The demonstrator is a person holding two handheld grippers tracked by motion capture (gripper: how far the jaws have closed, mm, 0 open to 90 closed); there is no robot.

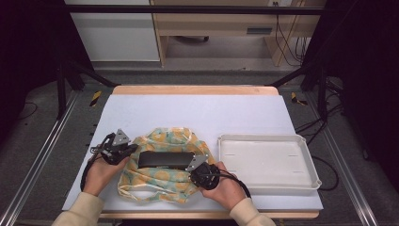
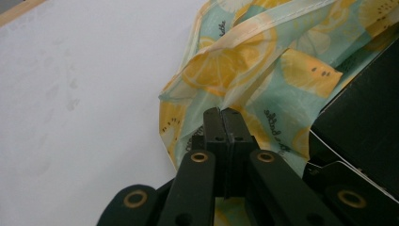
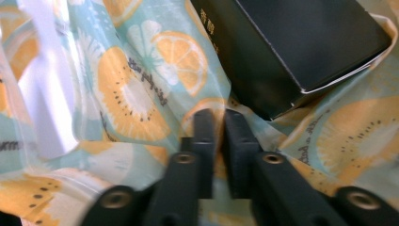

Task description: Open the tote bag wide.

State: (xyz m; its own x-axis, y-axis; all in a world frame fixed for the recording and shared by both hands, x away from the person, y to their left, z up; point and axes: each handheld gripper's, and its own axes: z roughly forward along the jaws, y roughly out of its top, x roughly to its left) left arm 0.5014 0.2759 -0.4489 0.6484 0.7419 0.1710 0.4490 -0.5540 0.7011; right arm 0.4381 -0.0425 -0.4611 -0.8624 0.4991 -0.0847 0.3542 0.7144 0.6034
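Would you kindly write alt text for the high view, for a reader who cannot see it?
A person's left gripper and right gripper pinch opposite edges of a fruit-print cloth bag with a black box lying on it, on a white table. An empty white tray sits to the bag's right.

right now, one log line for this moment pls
left gripper: shut on bag edge | right gripper: pinching bag | black box: on bag | tray: empty
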